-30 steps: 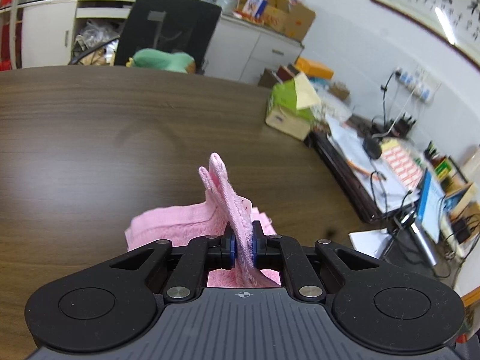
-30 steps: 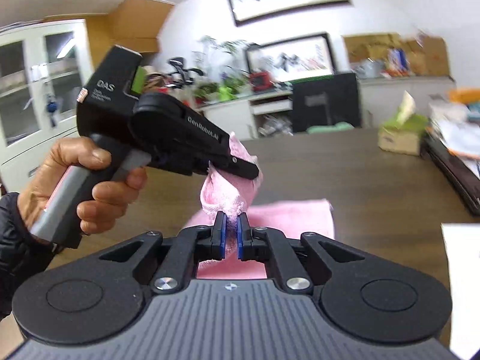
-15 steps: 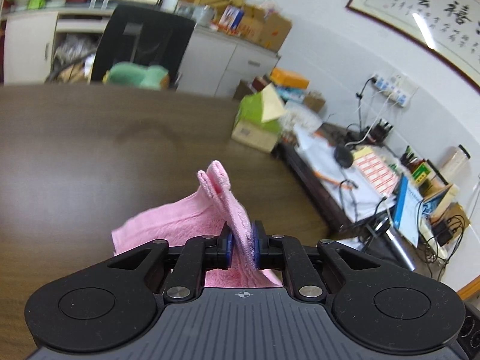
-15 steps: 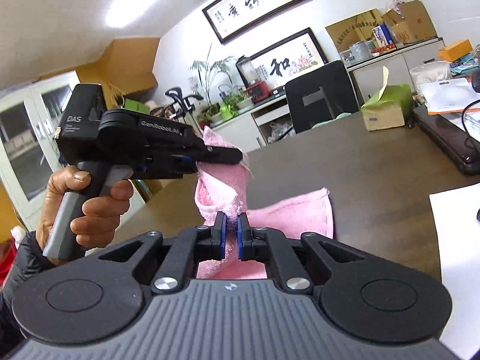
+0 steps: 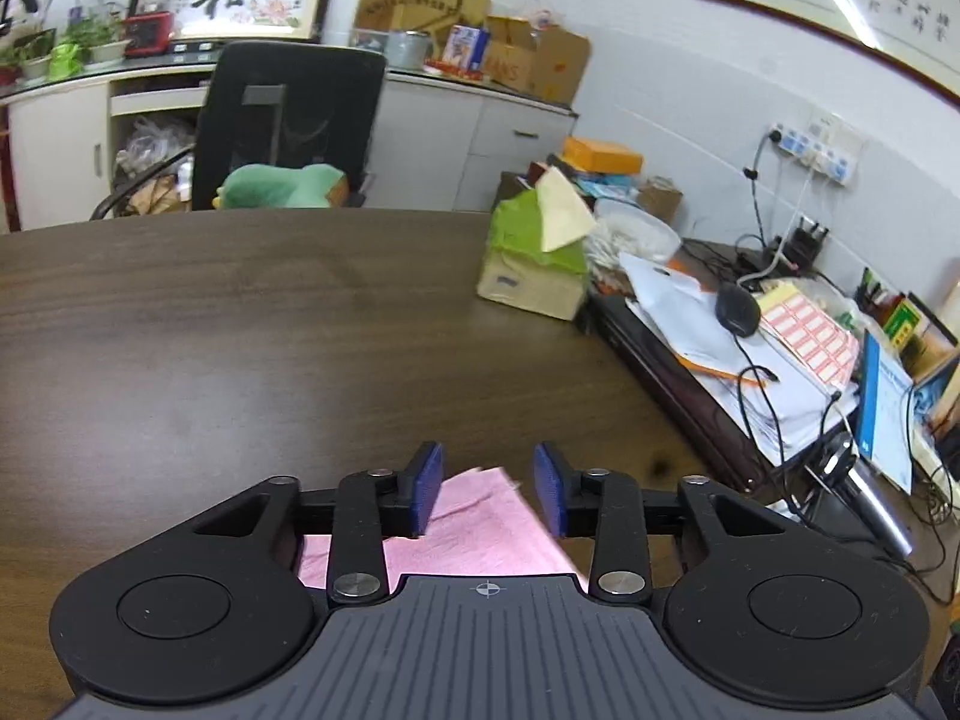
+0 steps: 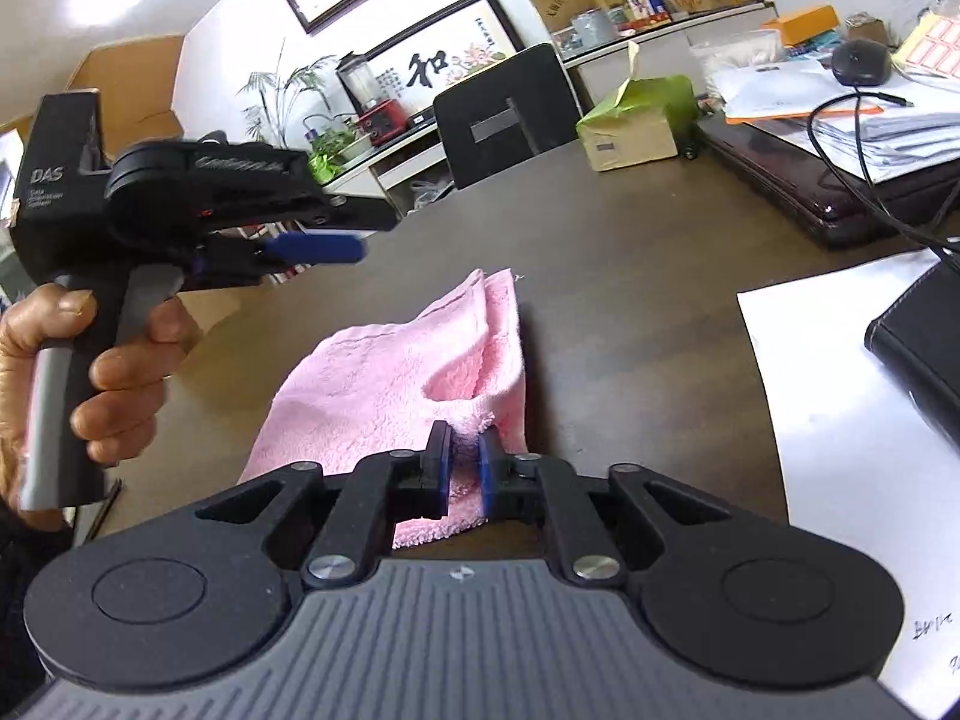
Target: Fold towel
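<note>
A pink towel (image 6: 390, 384) lies folded on the dark wooden table (image 6: 630, 312). My right gripper (image 6: 463, 456) has its blue pads partly parted around a bunched corner of the towel's near edge; the cloth still sits between them. My left gripper (image 5: 489, 495) is open and empty, held above the towel (image 5: 480, 534), whose pink corner shows between and below its fingers. In the right wrist view the left gripper (image 6: 336, 240) hovers in a hand above and left of the towel, jaws apart.
A tissue box (image 5: 534, 258) with a green top stands at the table's far right. A black office chair (image 5: 282, 120) is behind the table. White paper (image 6: 840, 420) and a black case (image 6: 918, 348) lie to the right. A cluttered side desk (image 5: 750, 348) lies beyond.
My left gripper opened and let go of the towel corner, then lifted away. The towel dropped flat onto the table. My right gripper came down to the table and its pads have begun to part.
</note>
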Available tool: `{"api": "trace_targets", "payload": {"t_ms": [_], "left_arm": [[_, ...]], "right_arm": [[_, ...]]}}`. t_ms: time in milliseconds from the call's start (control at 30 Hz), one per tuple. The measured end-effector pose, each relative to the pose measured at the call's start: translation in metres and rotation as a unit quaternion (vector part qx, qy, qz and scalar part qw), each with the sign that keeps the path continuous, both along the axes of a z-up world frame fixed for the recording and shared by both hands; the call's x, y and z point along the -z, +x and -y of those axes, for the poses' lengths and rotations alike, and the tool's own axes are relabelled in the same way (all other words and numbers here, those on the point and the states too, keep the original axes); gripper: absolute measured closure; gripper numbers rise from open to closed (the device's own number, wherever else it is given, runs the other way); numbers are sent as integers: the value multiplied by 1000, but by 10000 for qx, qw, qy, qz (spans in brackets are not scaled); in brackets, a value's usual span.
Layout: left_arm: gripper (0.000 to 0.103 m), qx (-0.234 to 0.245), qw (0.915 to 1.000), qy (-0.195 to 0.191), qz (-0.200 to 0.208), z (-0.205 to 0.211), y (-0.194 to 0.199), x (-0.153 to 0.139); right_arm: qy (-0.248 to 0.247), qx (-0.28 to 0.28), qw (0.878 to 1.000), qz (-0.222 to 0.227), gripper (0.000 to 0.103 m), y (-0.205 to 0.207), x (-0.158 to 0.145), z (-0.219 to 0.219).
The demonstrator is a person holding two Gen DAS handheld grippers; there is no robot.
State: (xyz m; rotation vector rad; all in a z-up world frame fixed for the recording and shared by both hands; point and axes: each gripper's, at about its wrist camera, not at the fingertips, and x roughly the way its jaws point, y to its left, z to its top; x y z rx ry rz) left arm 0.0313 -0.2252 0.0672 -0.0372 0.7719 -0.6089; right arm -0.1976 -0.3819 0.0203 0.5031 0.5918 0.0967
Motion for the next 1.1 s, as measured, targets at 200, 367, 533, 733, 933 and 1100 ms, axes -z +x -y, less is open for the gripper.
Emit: {"api": "trace_targets", "payload": {"t_ms": [200,367,533,733,933,1100], "left_arm": [[53,89,9995,275,-125,-43,-39,13],[45,194,9988,311,-310,-65,-58,30],[37,318,9971,631,-297,-52,-60,48],[27,61,9964,835,-152,-60,-50,51],[24,-448,9915,1213,114,-85,-31,50],[23,-833,9886,1253,42,-116,-19,51]], "right_arm": [[85,324,9993,141,77,-11,-6,11],[-33,332,9982,507,63,-23,-24,6],[-40,-470,9977,488,48,2,-31,-22],[-74,-576,9963,-640,49,53,-11,-33],[-54,-902,9927,-799,49,87,-13,-66],[-157,-1293,9880,-830,47,118,-16,-95]]}}
